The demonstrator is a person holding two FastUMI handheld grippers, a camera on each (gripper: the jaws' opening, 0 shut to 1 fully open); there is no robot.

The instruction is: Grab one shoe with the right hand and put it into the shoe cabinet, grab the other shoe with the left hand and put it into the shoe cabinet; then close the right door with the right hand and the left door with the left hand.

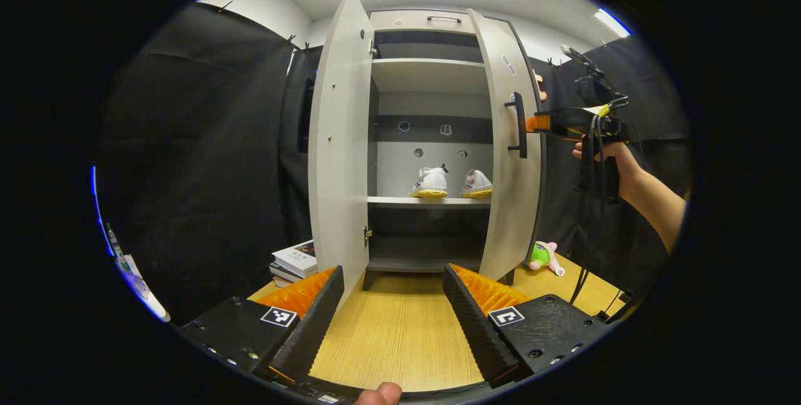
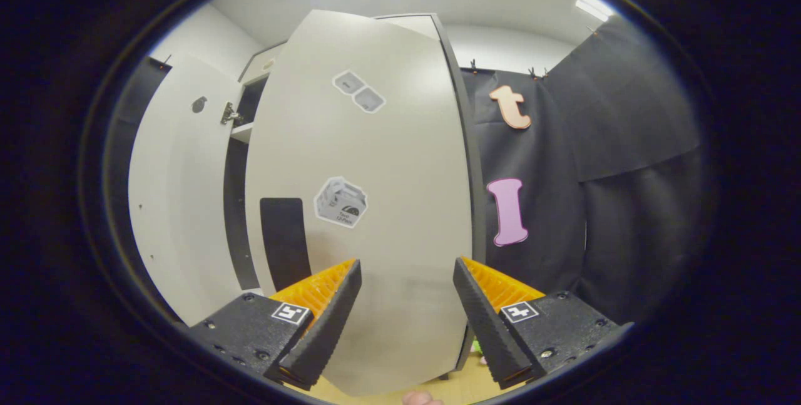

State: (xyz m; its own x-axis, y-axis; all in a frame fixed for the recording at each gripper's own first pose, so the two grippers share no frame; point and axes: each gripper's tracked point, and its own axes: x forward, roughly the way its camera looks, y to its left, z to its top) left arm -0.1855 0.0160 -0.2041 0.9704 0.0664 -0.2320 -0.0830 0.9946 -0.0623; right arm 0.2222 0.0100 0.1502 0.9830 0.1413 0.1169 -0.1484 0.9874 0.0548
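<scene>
Standing open at the left, the left door (image 1: 341,142) is nearest the left hand-held gripper (image 1: 393,305), which gapes wide and empty above the counter (image 1: 400,336). Both shoes (image 1: 430,183) sit on the cabinet shelf (image 1: 428,202). Rightward, the right door (image 2: 375,205) faces the right hand-held gripper (image 2: 407,305), likewise spread and empty, just outside its outer face.

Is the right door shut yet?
No, open. The right door swings out from the cabinet, leaving both shoes visible on the shelf. The right tool is near its handle.
</scene>
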